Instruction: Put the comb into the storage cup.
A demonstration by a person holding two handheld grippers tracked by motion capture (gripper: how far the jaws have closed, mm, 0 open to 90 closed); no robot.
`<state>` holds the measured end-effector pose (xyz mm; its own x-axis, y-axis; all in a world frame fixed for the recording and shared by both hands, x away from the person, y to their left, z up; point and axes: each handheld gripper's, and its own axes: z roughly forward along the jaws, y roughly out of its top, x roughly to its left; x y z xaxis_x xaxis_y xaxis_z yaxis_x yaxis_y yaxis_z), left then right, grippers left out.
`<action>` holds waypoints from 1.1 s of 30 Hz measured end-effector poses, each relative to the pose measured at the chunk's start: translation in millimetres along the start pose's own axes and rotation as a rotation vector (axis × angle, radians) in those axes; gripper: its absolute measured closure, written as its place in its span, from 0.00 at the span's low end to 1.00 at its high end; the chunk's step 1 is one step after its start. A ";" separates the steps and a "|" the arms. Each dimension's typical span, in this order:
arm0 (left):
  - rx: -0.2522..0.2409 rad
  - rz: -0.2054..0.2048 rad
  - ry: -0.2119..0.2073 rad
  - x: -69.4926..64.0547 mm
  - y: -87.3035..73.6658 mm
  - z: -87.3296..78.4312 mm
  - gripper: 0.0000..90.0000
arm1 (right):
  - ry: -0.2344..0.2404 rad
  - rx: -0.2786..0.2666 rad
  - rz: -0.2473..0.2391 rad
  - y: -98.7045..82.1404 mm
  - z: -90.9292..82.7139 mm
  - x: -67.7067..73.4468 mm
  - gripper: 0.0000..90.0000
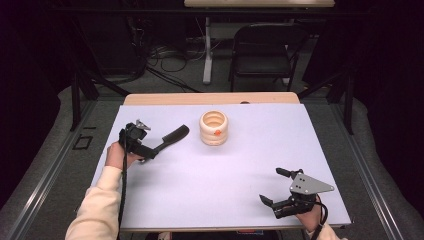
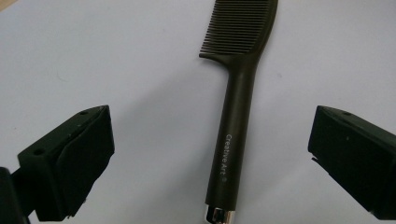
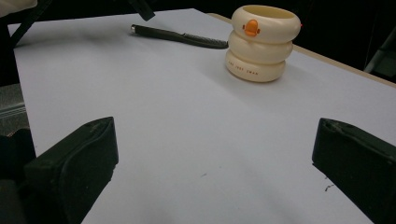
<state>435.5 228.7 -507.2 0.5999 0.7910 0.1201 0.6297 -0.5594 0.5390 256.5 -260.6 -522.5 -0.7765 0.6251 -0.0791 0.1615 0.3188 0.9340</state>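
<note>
Comb [image 1: 172,137] lying flat on the table [image 1: 250,190] just ahead of the left gripper [image 1: 136,135], left of the cup [image 1: 214,128]. Seen from the left gripper, handle resting untouched between wide-apart jaws; closing off-centre risking a skid. Right gripper [image 3: 212,168] gaping, idle.

My left hand [image 1: 119,154] sits at the left of the high view, a cream sleeve [image 1: 95,210] running down to the bottom edge. The left gripper [image 1: 150,145] it holds points toward the upper right of that frame, and in the left gripper view its jaws stand wide apart at the lower corners, pads touching nothing. My right hand [image 1: 312,217] is at the lower right, and the right gripper [image 1: 274,186] points toward the left of the frame, jaws likewise spread wide and empty.
</note>
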 end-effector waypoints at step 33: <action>0.283 0.169 -0.023 -19.9 48.6 40.4 0.59 | 0.037 0.022 -0.008 -0.9 2.0 1.9 0.00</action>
<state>474.1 175.8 -517.0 0.7170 0.6767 0.1672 0.6302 -0.7318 0.2594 256.1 -258.3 -524.2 -0.7998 0.5958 -0.0730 0.1685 0.3396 0.9253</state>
